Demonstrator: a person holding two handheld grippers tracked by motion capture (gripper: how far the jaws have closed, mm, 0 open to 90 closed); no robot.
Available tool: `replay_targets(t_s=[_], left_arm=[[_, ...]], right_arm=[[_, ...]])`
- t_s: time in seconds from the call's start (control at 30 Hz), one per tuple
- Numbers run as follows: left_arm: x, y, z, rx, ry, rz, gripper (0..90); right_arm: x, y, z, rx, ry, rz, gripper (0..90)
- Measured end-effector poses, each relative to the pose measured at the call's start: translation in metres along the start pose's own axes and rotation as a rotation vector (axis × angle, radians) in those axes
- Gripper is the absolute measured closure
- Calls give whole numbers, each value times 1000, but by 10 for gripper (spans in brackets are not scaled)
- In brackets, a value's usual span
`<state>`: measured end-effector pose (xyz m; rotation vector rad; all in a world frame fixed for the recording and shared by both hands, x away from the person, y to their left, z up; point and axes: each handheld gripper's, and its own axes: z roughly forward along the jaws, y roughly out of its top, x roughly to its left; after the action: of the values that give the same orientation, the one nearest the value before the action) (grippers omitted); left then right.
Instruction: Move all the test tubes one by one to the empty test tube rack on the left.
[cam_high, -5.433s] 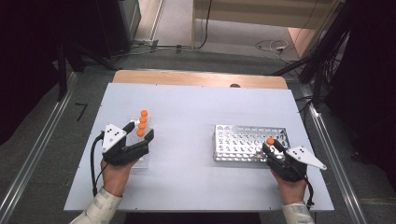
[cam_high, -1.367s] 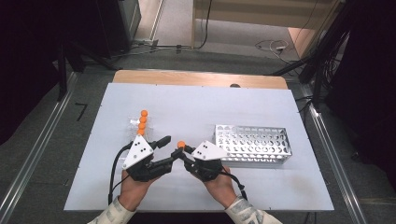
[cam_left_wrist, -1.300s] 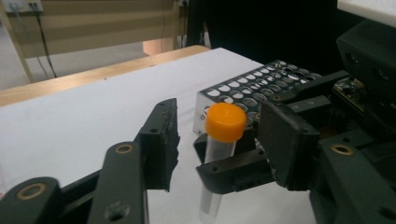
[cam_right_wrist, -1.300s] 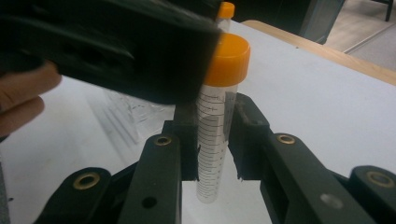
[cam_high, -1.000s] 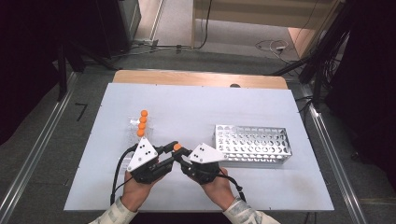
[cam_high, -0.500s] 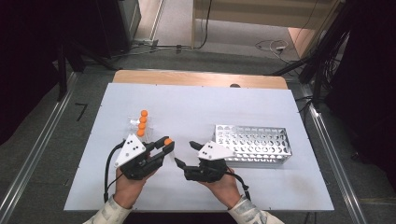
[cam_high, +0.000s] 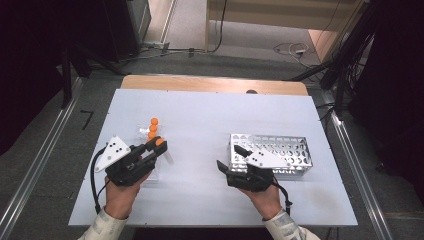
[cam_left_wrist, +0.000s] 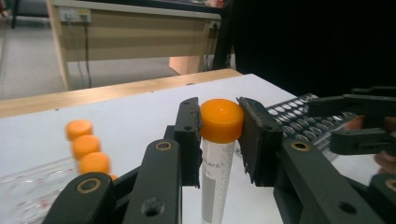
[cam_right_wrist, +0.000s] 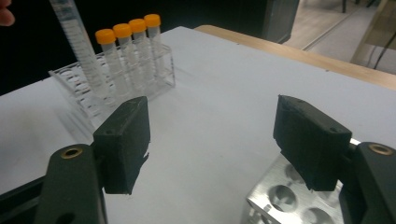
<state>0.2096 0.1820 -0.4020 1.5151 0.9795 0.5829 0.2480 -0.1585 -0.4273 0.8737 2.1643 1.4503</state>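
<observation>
My hands have parted since the handover: left hand-held gripper (cam_left_wrist: 219, 140) clamps the orange-capped tube (cam_left_wrist: 219, 140) upright for racking; right hand-held gripper (cam_right_wrist: 212, 144), just released, hangs empty.

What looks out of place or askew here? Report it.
Nothing stands out. The left gripper holds one orange-capped tube by its cap; three capped tubes stand upright in the clear rack. The metal rack sits square.

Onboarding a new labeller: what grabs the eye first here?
The orange-capped tube clamped by its cap in the left tool, at the table's left. Behind it, three more orange caps in the clear rack. At right, the empty right tool stands open over a corner of the perforated metal rack.
</observation>
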Motion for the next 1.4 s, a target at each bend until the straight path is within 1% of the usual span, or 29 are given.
replay_targets(t_s=[0.13,0.27,0.4,0.47,0.63,0.83,0.97,1.03,1.1,1.17,1.4], left_arm=[[9,3,-6,-1,42,-7,696],[16,4,-11,-3,72,-15,696],[21,4,-14,-4,96,-12,696],[22,3,-14,5,115,4,696],[27,1,-15,12,147,11,696],[29,-1,-14,22,158,14,696],[29,-5,-11,33,164,17,695],[29,-8,-8,41,174,22,695],[29,-12,-5,52,177,18,695],[27,-15,-2,63,181,27,694],[25,-21,1,74,202,23,693]], right_arm=[[-10,-4,-10,-5,-31,16,262],[-18,-6,-18,-12,-55,26,264],[-24,-8,-26,-21,-72,35,265],[-26,-8,-30,-24,-83,39,264],[-34,-10,-36,-30,-102,53,264],[-41,-13,-41,-28,-129,71,262],[-44,-15,-44,-31,-138,73,257],[-45,-15,-44,-31,-137,73,255],[-45,-16,-44,-28,-139,76,251],[-44,-16,-44,-26,-141,75,248],[-44,-16,-44,-26,-143,70,247]])
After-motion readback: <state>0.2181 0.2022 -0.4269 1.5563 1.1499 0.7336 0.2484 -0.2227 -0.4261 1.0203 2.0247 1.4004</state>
